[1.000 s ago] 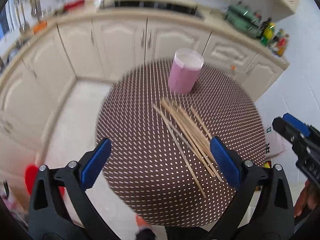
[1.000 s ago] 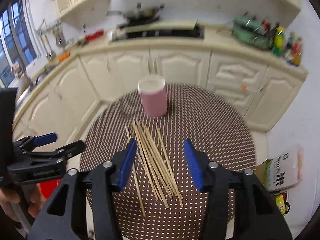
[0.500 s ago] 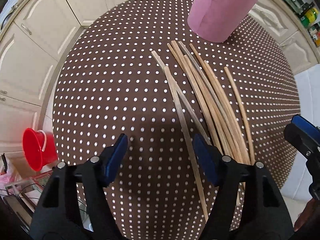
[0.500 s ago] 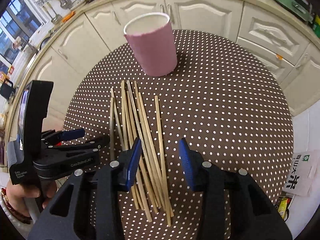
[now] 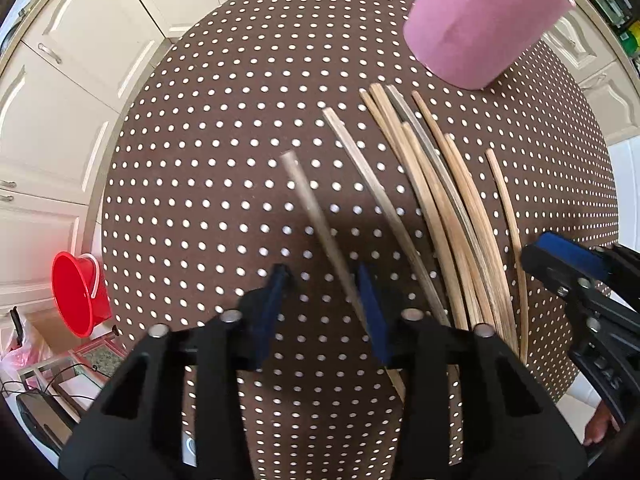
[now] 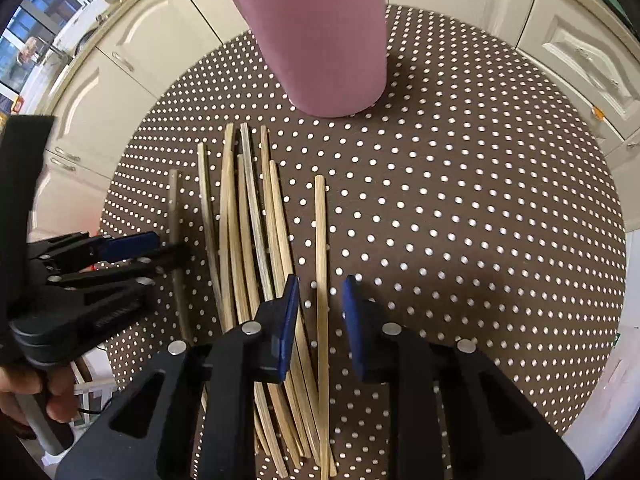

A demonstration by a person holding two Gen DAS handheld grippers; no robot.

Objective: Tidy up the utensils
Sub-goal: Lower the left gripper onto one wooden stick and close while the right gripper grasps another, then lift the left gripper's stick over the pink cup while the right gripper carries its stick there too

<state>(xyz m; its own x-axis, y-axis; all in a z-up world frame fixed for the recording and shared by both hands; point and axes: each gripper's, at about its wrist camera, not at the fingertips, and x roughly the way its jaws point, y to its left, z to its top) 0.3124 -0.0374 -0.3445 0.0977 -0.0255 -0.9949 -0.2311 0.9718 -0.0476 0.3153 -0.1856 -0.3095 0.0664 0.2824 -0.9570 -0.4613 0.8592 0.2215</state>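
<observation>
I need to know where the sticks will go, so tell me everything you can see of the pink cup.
The pink cup stands upright on the dotted tablecloth, past the far tips of the chopsticks. It tapers toward its base, looks matte, like paper or plastic, with a pale rim and a vertical seam. Nothing touches it; its inside is hidden.

A round table under a brown cloth with white polka dots (image 5: 208, 184) stands in a kitchen, ringed by cream panelled cabinet doors with metal handles (image 5: 60, 92). Left of the table a red plastic bucket (image 5: 78, 294) sits low. Beyond the cabinets, a daylit window (image 6: 38, 36).
</observation>
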